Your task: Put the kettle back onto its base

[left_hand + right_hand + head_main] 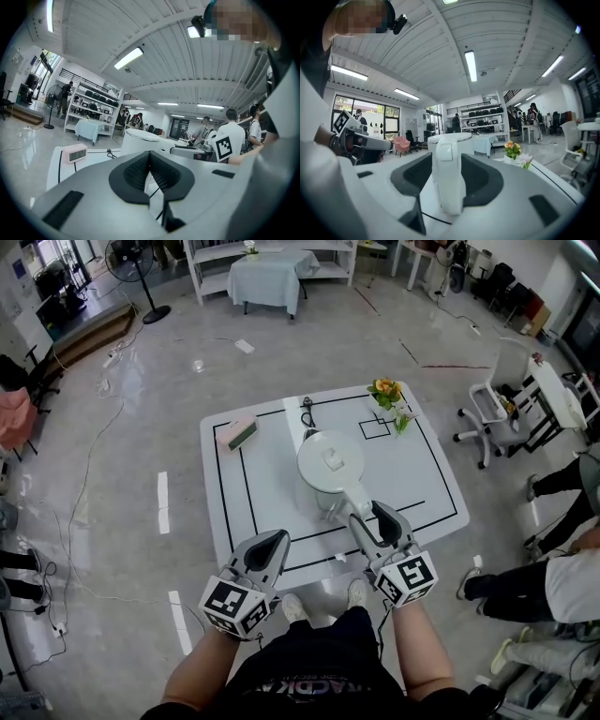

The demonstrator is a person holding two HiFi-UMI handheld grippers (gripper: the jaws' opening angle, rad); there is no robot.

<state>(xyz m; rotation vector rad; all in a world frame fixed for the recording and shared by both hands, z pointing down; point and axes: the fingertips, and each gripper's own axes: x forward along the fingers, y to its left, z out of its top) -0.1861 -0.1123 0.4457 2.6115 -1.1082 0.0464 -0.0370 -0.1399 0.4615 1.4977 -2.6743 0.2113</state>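
Note:
A white electric kettle [330,463] stands near the middle of the white table [422,474], its long handle [356,505] pointing toward me. Its base is not visible apart from it. My right gripper [368,515] is at that handle. In the right gripper view the handle [449,180] stands upright between the two dark pads [412,176], which sit just off its sides, so the right gripper [449,173] is open. My left gripper [272,542] hovers at the table's front edge, shut and empty. In the left gripper view its pads [138,171] meet, with the kettle [140,140] beyond them.
A pink clock [236,432] lies at the table's back left, and a black cord [306,413] sits behind the kettle. A small flower vase [386,392] stands at the back right. People [562,582] and a white chair [495,409] are at the right of the table.

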